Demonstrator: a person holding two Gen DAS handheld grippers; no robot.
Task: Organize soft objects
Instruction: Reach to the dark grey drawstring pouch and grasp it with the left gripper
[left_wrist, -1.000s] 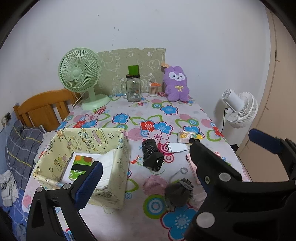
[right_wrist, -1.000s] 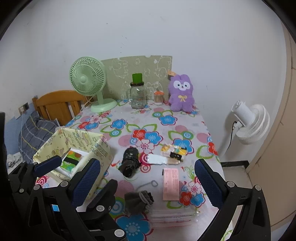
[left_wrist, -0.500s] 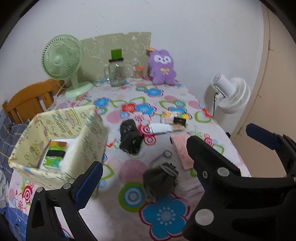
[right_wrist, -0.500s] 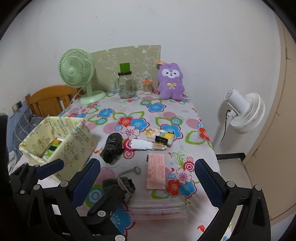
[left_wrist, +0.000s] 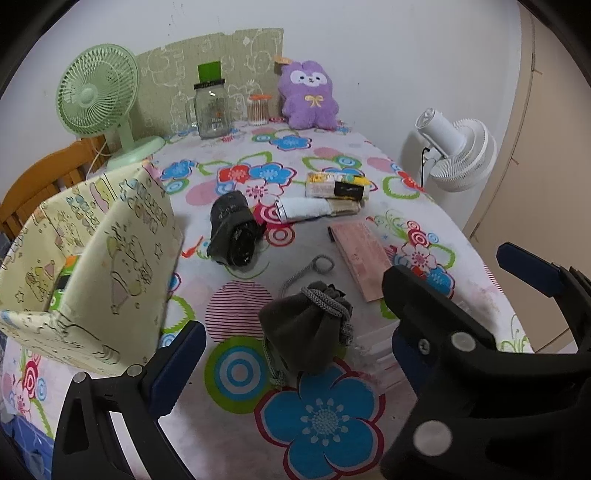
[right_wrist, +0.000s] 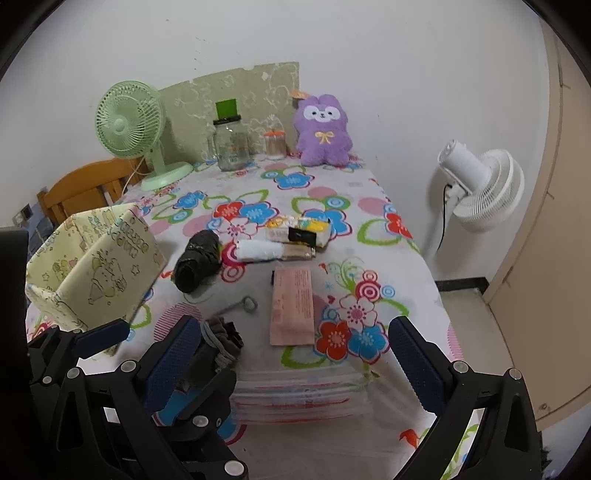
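Note:
A grey drawstring pouch (left_wrist: 303, 339) lies on the flowered tablecloth (left_wrist: 229, 435), near the front edge. My left gripper (left_wrist: 295, 332) is open and straddles the pouch, with a gap between the left pad (left_wrist: 181, 362) and the cloth. In the right wrist view the pouch (right_wrist: 221, 339) sits just behind the left fingertip of my right gripper (right_wrist: 293, 332), which is open over a pink packet (right_wrist: 291, 306). A black rolled cloth (left_wrist: 232, 232), a white rolled cloth (left_wrist: 306, 208) and a purple plush (left_wrist: 310, 96) lie farther back. The yellow fabric box (left_wrist: 110, 240) stands at the left.
A stack of clear zip bags (right_wrist: 303, 391) lies at the table's front edge. A yellow packet (left_wrist: 336, 182) sits mid-table. A green fan (left_wrist: 96, 92), glass jar (left_wrist: 212, 107) and small pot (left_wrist: 258, 109) line the back. A white fan (right_wrist: 480, 188) stands off the right edge, a wooden chair (right_wrist: 85, 188) at the left.
Both grippers have dropped lower and come closer to the table's front. The grey pouch now sits between the left gripper's fingers. Both stay open.

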